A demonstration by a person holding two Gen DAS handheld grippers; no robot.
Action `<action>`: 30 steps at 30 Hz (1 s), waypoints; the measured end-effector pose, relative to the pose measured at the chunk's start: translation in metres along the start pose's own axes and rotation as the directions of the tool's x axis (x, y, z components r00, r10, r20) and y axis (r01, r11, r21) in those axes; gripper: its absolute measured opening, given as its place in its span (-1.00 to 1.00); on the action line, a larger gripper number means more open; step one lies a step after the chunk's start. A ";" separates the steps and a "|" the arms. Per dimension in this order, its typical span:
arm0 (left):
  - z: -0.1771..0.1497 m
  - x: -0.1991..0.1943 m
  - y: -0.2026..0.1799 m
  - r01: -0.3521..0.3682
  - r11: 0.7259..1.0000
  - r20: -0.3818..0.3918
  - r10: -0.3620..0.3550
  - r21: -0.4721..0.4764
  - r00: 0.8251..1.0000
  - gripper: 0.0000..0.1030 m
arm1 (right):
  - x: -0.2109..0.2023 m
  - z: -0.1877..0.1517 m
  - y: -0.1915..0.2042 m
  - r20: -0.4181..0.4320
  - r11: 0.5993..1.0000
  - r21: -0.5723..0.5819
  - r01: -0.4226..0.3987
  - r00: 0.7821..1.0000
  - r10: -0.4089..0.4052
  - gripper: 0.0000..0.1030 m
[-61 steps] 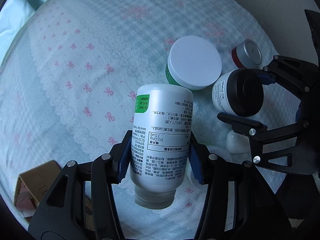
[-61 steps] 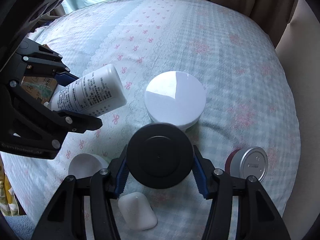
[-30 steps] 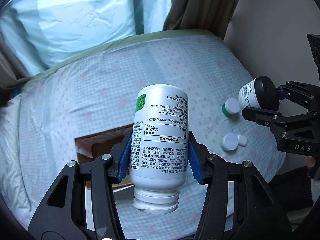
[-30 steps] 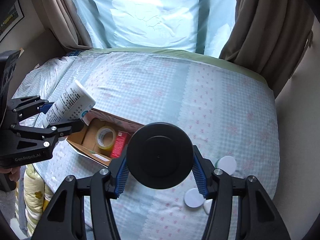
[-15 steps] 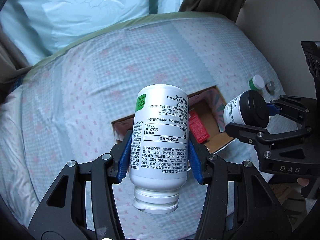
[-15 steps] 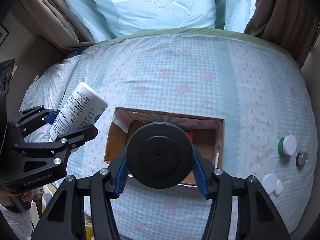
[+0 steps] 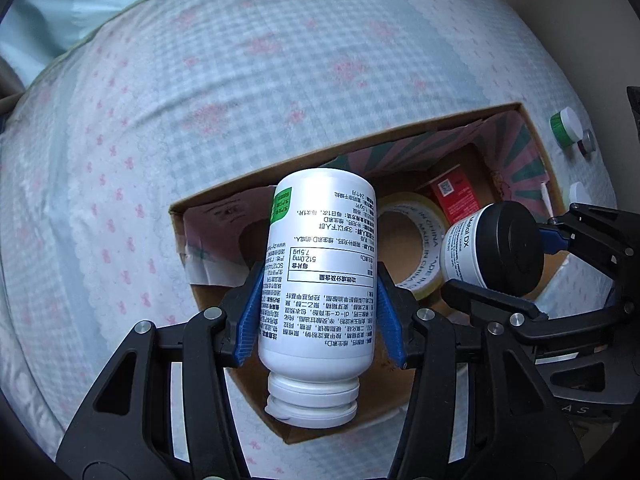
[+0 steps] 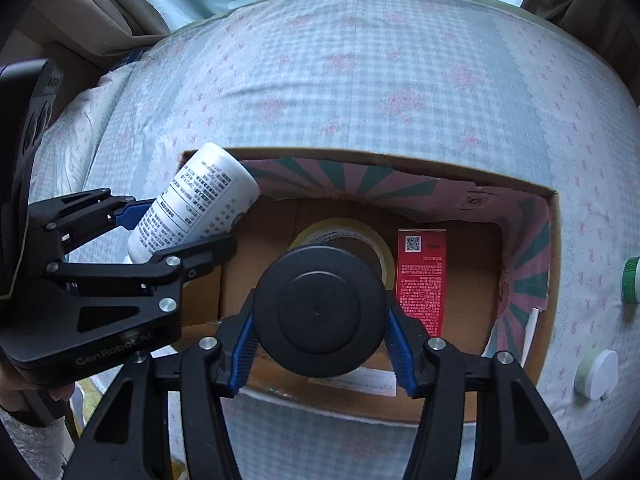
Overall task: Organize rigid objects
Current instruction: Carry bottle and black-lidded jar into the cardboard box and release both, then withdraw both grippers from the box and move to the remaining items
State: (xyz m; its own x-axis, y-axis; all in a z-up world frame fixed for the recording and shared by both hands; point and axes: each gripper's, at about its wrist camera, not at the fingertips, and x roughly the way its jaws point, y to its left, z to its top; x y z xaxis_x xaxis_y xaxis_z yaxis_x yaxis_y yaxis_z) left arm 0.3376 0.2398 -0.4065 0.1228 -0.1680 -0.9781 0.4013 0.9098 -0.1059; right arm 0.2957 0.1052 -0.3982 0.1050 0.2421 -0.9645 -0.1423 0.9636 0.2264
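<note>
My left gripper point(image 7: 318, 312) is shut on a tall white pill bottle point(image 7: 320, 264) with printed text, its cap toward the camera. It hangs over the left part of an open cardboard box point(image 7: 224, 198). My right gripper point(image 8: 320, 320) is shut on a white jar with a black lid point(image 8: 320, 312), held over the middle of the same box point(image 8: 554, 248). In the left wrist view the black-lidded jar point(image 7: 496, 250) and right gripper point(image 7: 524, 264) sit at the right. In the right wrist view the pill bottle point(image 8: 196, 210) and left gripper point(image 8: 176, 228) are at the left.
Inside the box lie a roll of yellowish tape point(image 7: 416, 236) and a red carton point(image 8: 421, 276). On the checked bedspread point(image 8: 360, 80) right of the box stand a green jar with a white lid point(image 7: 565, 125), a small silver-capped jar point(image 7: 587, 142) and a pale round jar point(image 8: 596, 374).
Both grippers have come down toward the box with their loads still held. The box now fills much more of both views, and its contents show closer.
</note>
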 end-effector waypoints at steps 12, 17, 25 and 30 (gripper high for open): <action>0.011 0.013 0.016 0.016 1.000 -0.064 -0.016 0.003 0.998 0.14 | 0.027 0.006 0.004 -0.012 0.968 -0.246 0.055 0.998 -0.059 0.03; 0.015 -0.007 0.018 -0.011 1.000 -0.012 0.011 0.003 1.000 1.00 | 0.007 0.001 -0.005 0.128 0.977 -0.213 0.018 0.992 0.009 1.00; 0.003 -0.014 0.025 -0.016 0.999 -0.034 0.015 -0.042 0.999 1.00 | 0.004 -0.008 -0.011 0.062 0.980 -0.186 0.075 0.996 -0.065 1.00; -0.001 -0.030 0.025 -0.005 0.998 -0.020 0.004 -0.068 1.000 1.00 | -0.006 -0.011 -0.007 0.049 0.980 -0.187 0.075 0.997 -0.067 1.00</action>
State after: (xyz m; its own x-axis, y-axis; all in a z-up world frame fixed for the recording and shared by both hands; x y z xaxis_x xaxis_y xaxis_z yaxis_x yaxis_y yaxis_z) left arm 0.3430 0.2676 -0.3803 0.1063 -0.1567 -0.9819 0.3384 0.9343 -0.1125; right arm 0.2848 0.0957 -0.3952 0.1626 0.1824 -0.9697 -0.3152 0.9409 0.1241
